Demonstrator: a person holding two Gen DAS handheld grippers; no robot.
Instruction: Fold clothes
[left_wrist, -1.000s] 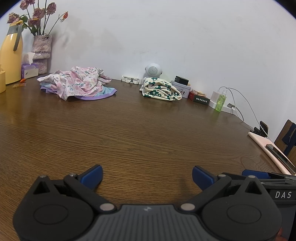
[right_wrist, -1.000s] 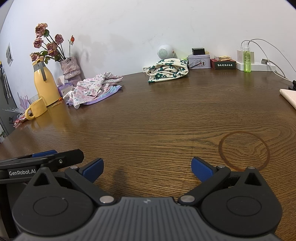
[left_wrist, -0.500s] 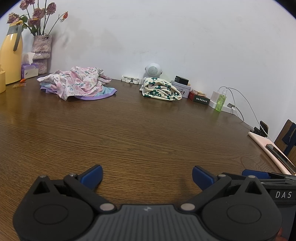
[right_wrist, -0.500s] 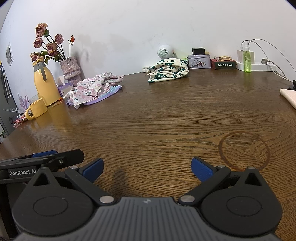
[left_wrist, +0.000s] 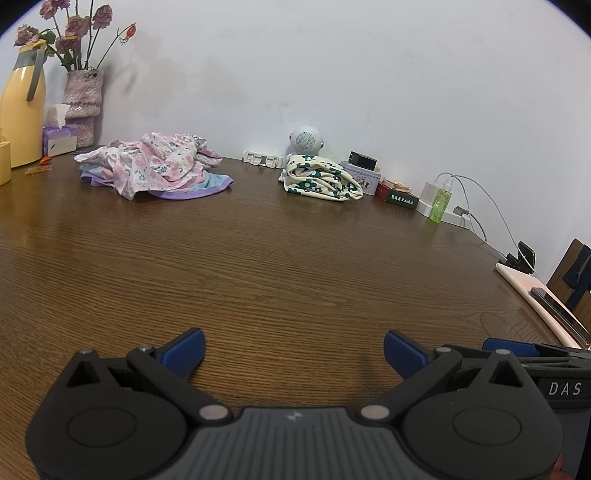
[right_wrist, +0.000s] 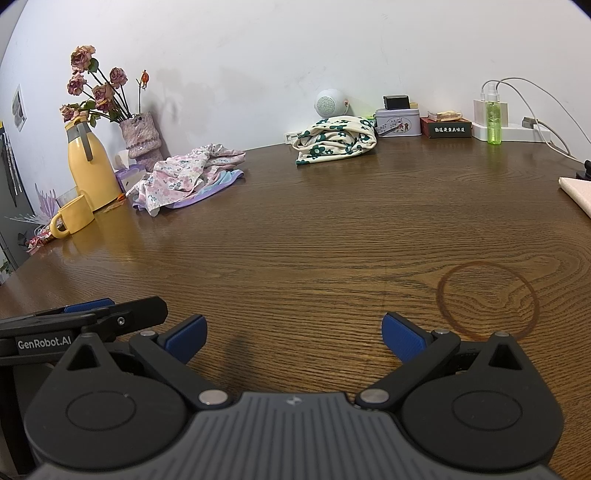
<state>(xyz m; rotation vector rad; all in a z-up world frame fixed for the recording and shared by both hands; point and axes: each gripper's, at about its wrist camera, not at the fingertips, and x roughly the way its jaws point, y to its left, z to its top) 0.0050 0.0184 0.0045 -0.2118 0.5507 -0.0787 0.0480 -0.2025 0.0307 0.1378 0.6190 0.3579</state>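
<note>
Two heaps of clothes wait at the far side of the bench (left_wrist: 295, 266), well ahead of both my tools. My left hand-held gripper (left_wrist: 293, 350) hangs low over bare wood with its blue pads spread wide and nothing between them; my right hand-held gripper (right_wrist: 293, 334) is just beside it, equally spread and empty.

Ahead and to the left of my left tool lies the pink floral garment (left_wrist: 155, 166), crumpled on top of a lilac-edged blue piece (left_wrist: 207, 184). Ahead and slightly right sits the cream garment with green flowers (left_wrist: 319, 179), bunched into a loose roll just in front of a round white speaker (left_wrist: 305, 138) and beside a small tin (left_wrist: 364, 179).

I judge all of this to be thin, light, limp cloth: it should drape and slide easily on the smooth wood and keep no shape of its own. A pinch into the middle of a heap would likely lift a tangle, perhaps two layers at once. I would rather take an exposed hem or corner at the near edge of the pink heap, one pad under and one over, and draw it toward the open wood ahead of me to spread it. Which part is collar or sleeve, I cannot tell from here.
</note>
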